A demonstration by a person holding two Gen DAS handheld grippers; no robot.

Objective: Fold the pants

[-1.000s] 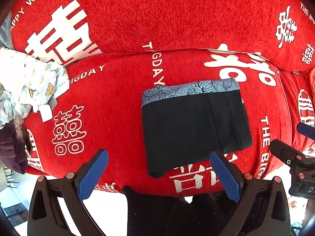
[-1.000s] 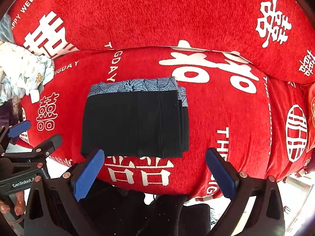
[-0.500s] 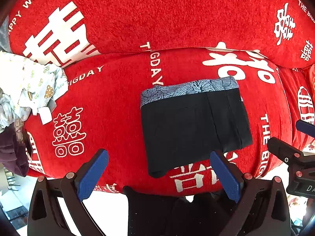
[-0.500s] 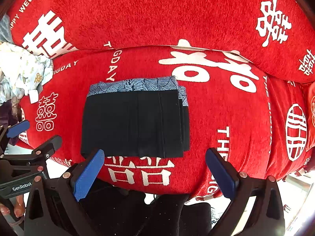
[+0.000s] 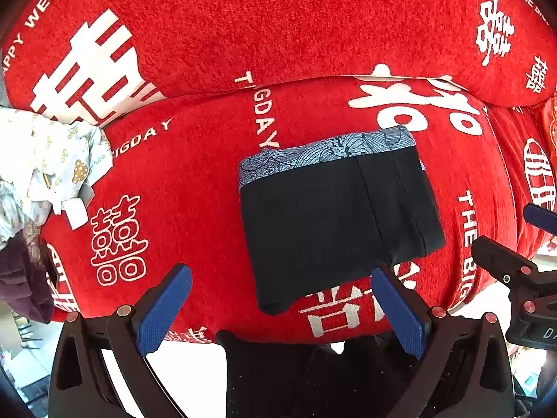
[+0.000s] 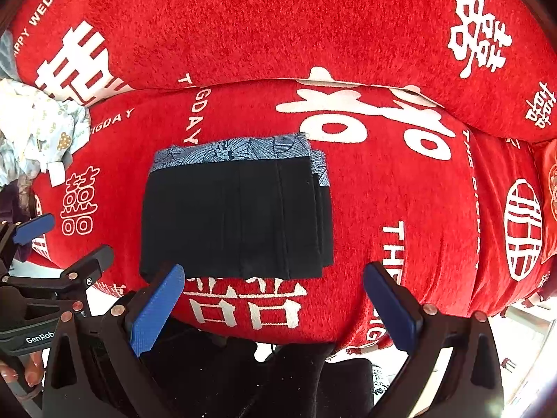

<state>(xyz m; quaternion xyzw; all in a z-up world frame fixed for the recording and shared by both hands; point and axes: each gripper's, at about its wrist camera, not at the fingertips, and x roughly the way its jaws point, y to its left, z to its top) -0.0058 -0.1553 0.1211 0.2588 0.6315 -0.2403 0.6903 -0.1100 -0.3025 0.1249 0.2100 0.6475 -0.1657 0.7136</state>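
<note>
Almost nothing has changed over the last second: the black pants point(image 6: 236, 216) lie as the same compact folded rectangle on the red sofa seat cushion point(image 6: 400, 191), patterned grey-blue waistband point(image 5: 327, 155) toward the backrest point(image 6: 278, 24), and both tools hover just off the pants' near edge. To me that stillness suggests the folding is finished or nearly so. The left tongs point(image 5: 282, 310) stand wide open and hold nothing; the right tongs point(image 6: 275, 310) are equally spread and empty. The pants' right edge shows stacked layers slightly offset. Open red cushion lies right of the pants; left of them, well apart, sits a heap of pale printed clothes point(image 5: 45, 160), so rightward offers freer movement.
</note>
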